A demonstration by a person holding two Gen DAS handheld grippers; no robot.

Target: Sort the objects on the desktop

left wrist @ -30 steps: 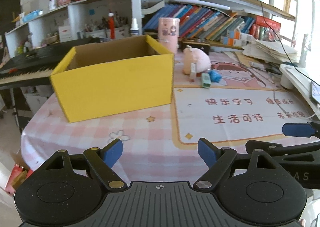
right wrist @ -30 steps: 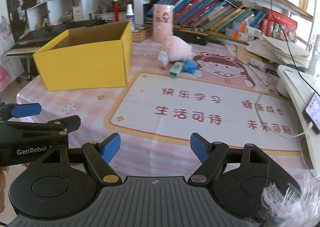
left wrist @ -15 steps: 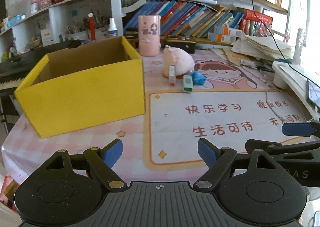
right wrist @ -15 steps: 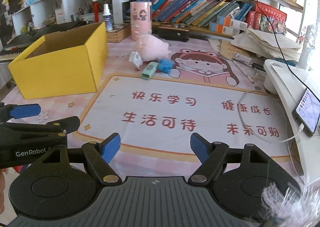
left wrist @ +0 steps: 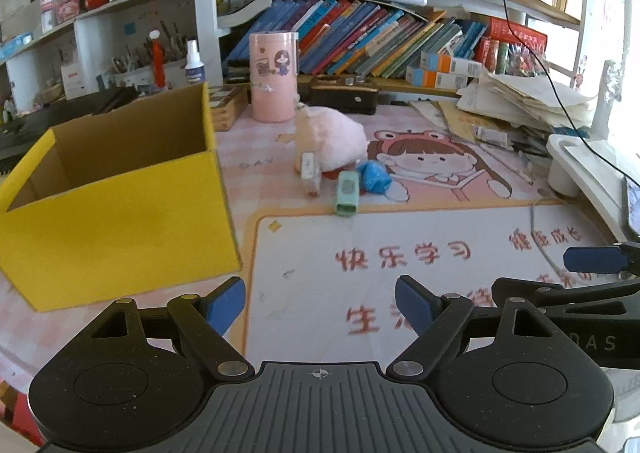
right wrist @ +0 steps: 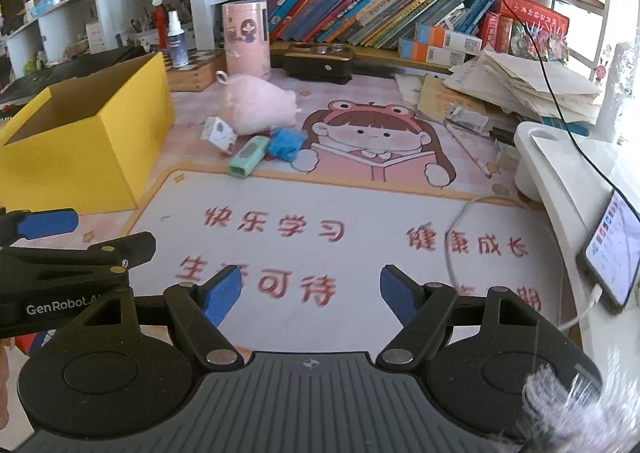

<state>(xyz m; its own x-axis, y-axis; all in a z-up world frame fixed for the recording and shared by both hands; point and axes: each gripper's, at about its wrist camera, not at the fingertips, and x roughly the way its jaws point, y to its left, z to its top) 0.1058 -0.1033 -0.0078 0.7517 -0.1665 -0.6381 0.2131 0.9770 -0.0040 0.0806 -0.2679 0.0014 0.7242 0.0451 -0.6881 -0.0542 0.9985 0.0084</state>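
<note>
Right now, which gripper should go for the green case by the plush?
Probably right: the green case lies open-end toward the right gripper, away from the yellow box. Both jaws empty.

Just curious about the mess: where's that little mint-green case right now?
In the right wrist view the mint-green case lies flat on the desk mat, in front of the pink plush toy, with blue crumpled wrap to its right and the yellow box off left.
</note>
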